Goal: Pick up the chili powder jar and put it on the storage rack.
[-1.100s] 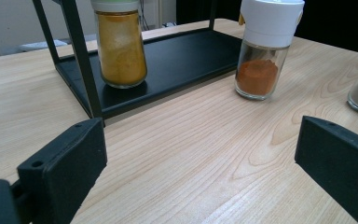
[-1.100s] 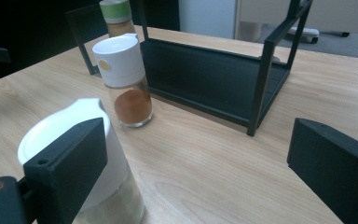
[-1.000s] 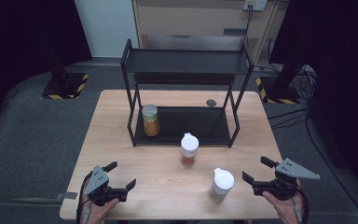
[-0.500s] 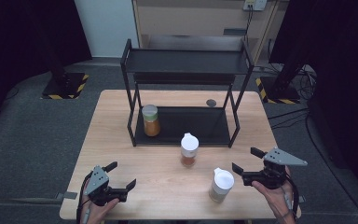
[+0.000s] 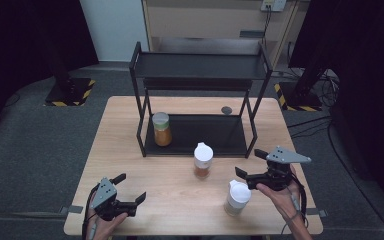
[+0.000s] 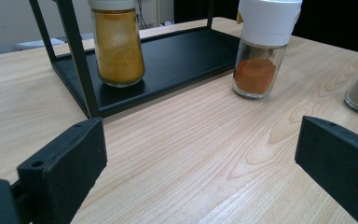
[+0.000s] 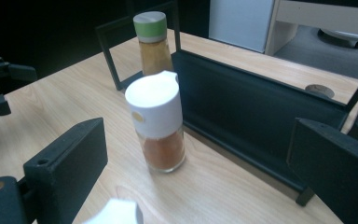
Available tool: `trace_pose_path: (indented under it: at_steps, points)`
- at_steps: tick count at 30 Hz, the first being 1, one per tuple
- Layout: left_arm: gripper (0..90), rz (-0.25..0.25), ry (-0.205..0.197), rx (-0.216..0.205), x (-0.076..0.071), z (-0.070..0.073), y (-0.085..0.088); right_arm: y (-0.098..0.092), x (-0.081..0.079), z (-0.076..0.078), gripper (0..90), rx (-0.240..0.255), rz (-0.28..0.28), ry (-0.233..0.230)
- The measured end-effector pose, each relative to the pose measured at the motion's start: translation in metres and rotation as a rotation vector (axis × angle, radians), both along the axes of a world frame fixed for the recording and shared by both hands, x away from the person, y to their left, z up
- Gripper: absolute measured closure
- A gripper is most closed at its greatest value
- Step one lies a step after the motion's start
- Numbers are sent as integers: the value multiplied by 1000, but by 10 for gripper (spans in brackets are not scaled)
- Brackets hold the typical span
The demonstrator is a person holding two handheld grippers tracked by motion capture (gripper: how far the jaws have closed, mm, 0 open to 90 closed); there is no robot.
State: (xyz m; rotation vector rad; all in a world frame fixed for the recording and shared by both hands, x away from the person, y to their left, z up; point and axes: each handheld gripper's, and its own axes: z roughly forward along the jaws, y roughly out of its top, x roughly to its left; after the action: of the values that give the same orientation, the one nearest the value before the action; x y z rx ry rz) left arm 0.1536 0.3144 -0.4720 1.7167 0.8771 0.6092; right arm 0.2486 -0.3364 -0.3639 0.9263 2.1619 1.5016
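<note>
grey jar (image 5: 237,197): upright on counter (image 5: 130,145), front right, just below right hand-held gripper (image 5: 250,168)
right hand-held gripper: jaws wide open, empty
red jar (image 7: 158,126): mid counter, before rack (image 5: 200,75)
left hand-held gripper (image 5: 129,188): open, empty, front left

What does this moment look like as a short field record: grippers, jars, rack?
left gripper: open, low over the near-left table, holding nothing
right gripper: open, beside the near shaker, aimed at the middle shaker
near shaker: white cap, grey powder, standing on the table
middle shaker: white cap, orange-red powder, upright in front of the rack
yellow spice jar: pale green lid, on the rack's bottom shelf at its left end
rack: black, two tiers, top shelf bare
</note>
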Motion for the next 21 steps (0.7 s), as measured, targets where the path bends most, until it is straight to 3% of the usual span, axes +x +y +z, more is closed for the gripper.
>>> trace_pose_path:
  at_steps: [21]
  points:
    - [10,-1,2,-5,1,-1,1,51,46,30,57,-110,115,66]
